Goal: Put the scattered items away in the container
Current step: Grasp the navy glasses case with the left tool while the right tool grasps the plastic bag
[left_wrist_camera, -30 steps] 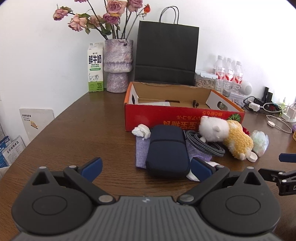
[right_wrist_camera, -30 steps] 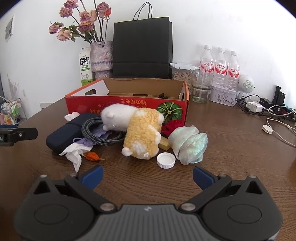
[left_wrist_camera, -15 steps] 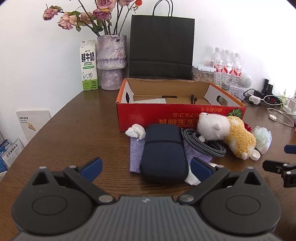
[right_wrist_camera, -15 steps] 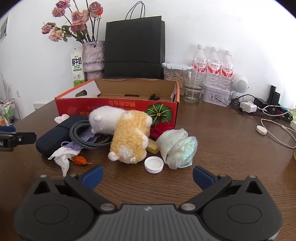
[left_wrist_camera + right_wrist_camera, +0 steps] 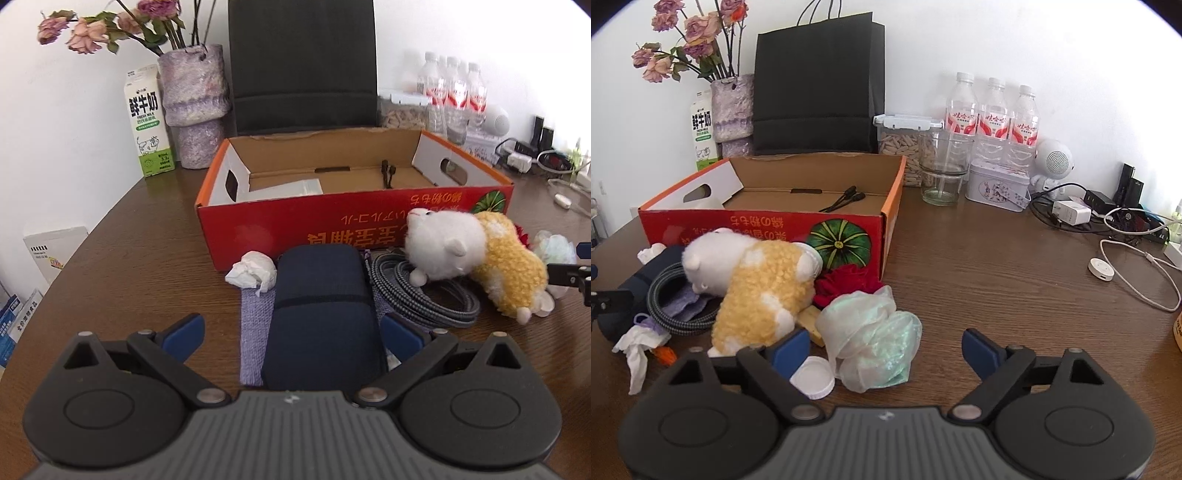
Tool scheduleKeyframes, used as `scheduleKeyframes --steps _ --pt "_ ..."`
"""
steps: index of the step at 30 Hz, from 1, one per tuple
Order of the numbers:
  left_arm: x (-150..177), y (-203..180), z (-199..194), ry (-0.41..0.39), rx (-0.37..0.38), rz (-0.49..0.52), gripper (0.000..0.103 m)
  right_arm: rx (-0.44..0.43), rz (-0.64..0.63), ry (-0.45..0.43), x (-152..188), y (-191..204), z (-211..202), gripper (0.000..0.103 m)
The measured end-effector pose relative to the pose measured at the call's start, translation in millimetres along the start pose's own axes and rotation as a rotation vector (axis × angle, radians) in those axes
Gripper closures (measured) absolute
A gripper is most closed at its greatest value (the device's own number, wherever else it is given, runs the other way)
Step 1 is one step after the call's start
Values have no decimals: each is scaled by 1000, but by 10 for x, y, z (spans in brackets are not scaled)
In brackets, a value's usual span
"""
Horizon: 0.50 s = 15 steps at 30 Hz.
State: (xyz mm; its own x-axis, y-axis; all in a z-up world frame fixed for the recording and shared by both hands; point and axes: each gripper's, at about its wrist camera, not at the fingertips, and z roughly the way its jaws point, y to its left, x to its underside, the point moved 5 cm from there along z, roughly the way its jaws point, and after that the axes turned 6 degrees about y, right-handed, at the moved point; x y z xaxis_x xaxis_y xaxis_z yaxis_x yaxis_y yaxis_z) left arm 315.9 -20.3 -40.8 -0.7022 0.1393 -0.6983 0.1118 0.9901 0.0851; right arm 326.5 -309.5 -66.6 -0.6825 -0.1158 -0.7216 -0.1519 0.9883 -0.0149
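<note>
Left gripper (image 5: 291,334) has closed in since 1 s ago: pads spread wide, straddling the navy case (image 5: 322,314), nothing grasped. Right gripper (image 5: 884,347) likewise advanced, spread around the crumpled plastic bag (image 5: 873,339), empty. Both look set to pinch. Beyond, plush toy (image 5: 757,291) and coiled cable (image 5: 424,295) crowd the red box (image 5: 354,221) front wall; its interior is mostly free, table right side open.
</note>
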Motion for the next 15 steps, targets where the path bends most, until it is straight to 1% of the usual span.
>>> scheduleKeyframes --steps 3,7,9,10,13,15 --pt "-78 -22 150 20 17 -3 0 -26 18 15 -38 -46 97 24" --pt "-129 -23 296 39 22 -8 0 -56 23 18 -54 -43 167 30" --pt "-119 -13 354 49 30 -15 0 -75 18 30 -36 -30 210 36" --pt "-109 -8 377 53 30 -16 0 -78 13 38 -24 -21 230 42" --pt "-77 -5 423 57 33 -20 0 -94 17 30 -8 -5 220 50" --pt "-59 2 435 54 39 -32 1 -94 13 27 4 2 215 50"
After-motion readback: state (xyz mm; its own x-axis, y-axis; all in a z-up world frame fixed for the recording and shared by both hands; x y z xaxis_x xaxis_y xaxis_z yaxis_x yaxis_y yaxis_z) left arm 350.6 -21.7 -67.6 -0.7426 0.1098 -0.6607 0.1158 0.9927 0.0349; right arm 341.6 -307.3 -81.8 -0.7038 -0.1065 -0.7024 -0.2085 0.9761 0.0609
